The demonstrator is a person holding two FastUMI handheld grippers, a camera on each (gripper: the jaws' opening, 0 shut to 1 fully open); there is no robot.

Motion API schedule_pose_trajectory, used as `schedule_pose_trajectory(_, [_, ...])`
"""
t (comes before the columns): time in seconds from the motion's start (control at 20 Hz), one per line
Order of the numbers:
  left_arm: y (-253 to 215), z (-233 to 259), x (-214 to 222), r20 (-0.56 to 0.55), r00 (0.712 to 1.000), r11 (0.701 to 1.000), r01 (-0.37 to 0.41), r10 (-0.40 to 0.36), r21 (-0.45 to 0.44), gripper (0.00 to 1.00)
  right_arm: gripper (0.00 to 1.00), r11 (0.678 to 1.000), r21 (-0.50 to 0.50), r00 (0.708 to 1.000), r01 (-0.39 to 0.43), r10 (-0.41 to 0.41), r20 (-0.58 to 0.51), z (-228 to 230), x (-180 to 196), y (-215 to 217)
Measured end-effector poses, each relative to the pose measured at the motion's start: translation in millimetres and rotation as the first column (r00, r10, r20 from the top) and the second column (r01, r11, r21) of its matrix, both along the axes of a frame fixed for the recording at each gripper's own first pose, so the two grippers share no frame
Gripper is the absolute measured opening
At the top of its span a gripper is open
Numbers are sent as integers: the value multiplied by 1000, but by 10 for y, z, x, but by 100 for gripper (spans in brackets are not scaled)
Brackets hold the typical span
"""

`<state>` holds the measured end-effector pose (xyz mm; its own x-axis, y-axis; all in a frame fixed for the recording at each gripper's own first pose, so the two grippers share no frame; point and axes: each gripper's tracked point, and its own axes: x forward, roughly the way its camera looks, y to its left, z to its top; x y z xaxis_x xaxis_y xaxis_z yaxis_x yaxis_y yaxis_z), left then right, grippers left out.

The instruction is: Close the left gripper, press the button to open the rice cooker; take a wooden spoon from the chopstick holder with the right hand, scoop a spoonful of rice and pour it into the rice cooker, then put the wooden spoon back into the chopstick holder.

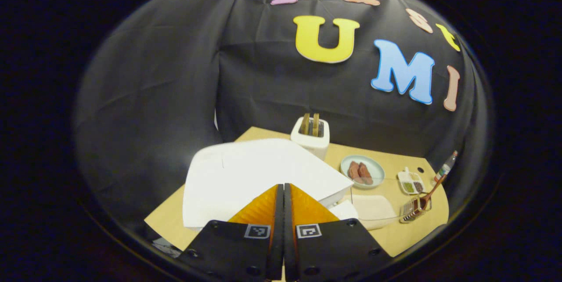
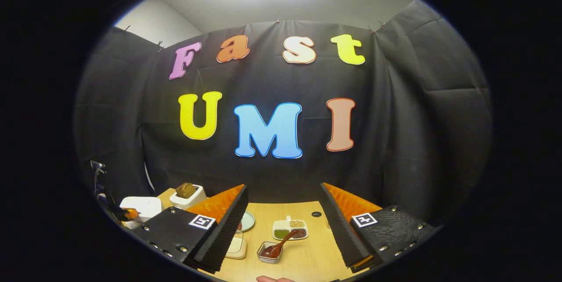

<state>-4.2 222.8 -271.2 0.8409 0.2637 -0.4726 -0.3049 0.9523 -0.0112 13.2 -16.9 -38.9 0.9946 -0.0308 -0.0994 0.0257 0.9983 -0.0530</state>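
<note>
Risk first: the left gripper (image 1: 283,229) sits over the white rice cooker (image 1: 246,176) at bottom centre of the left gripper view, lid looks down, and I can't spot the button from here. If the tips land on plain lid instead of the button, the lid likely won't pop. Pressing off-centre could also shove the cooker across the wooden table (image 1: 395,233).

Second risk: the wooden spoon (image 2: 281,243) stands tilted in a small wire holder (image 2: 269,252), lower centre of the right gripper view. The holder looks light, so a sideways pull could tip it. A divided dish of grains (image 2: 290,229) sits just behind it and could get knocked.

Jaws: left fingers pressed together, no gap between them, nothing between them; contact with the lid can't be told. Right gripper (image 2: 281,225) is spread wide, empty, held above the table with the spoon framed between its fingers but apart from both.

Also seen: plate with brownish food (image 1: 362,171) right of the cooker, white utensil pot (image 1: 311,136) behind it.
</note>
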Motion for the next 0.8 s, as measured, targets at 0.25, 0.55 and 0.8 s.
schedule_pose_trajectory(0.25, [-78, 727, 108, 146, 989, 998, 27, -34, 50, 39, 98, 999, 47, 1000, -3, 4, -22, -89, 3, 8])
schedule_pose_trajectory(0.55, [-134, 1111, 84, 236, 970, 996, 33, -51, 79, 58, 98, 998, 61, 999, 17, -15, -33, -168, -11, -122])
schedule_pose_trajectory(0.8, [-217, 1351, 59, 271, 961, 996, 36, -55, 76, 56, 98, 996, 79, 998, 33, -29, -53, -283, 21, -212])
